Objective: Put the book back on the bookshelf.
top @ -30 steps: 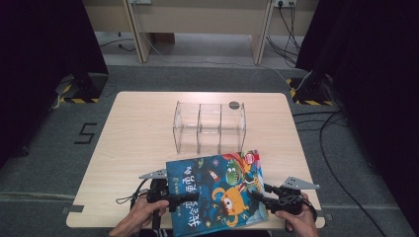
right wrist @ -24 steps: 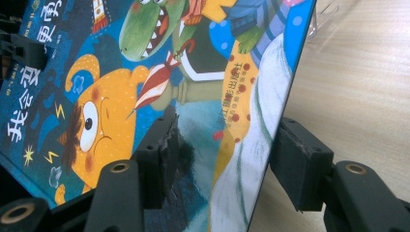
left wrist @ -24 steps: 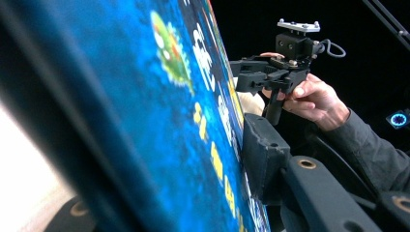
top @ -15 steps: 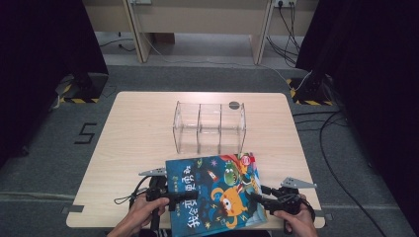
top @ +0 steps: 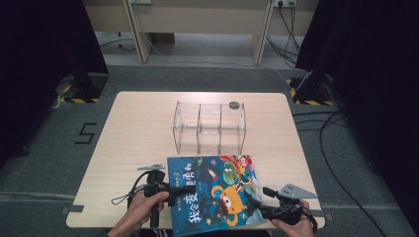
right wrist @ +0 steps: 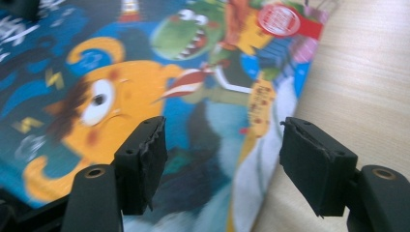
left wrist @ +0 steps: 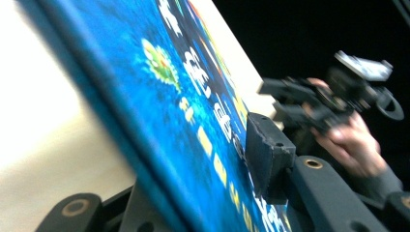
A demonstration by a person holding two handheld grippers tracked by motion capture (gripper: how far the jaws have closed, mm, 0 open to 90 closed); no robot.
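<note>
1. Picture book (top: 217, 195) sits at the near edge of the bench (top: 138, 128), in front of the clear three-slot rack (top: 209, 127), not touching it.
2. Left claw (top: 190, 189) pinches the book's left edge: in the left gripper view the book (left wrist: 193, 121) runs between the jaws, one pad (left wrist: 266, 150) pressing on the cover. Its jaws have just eased slightly, but the grip holds.
3. Right claw (top: 253, 205) is at the book's lower right corner. In the right gripper view its jaws stand wide over the cover (right wrist: 145, 87), pads (right wrist: 314, 164) clear of it; they have just been opening.
4. Progress, as judged: book not yet in the rack; all three slots look empty. Left: lift, stand on edge, slot in.
5. Orientation: cover up, lying roughly flat, long axis running from near edge towards the rack, tilted slightly clockwise.
</note>
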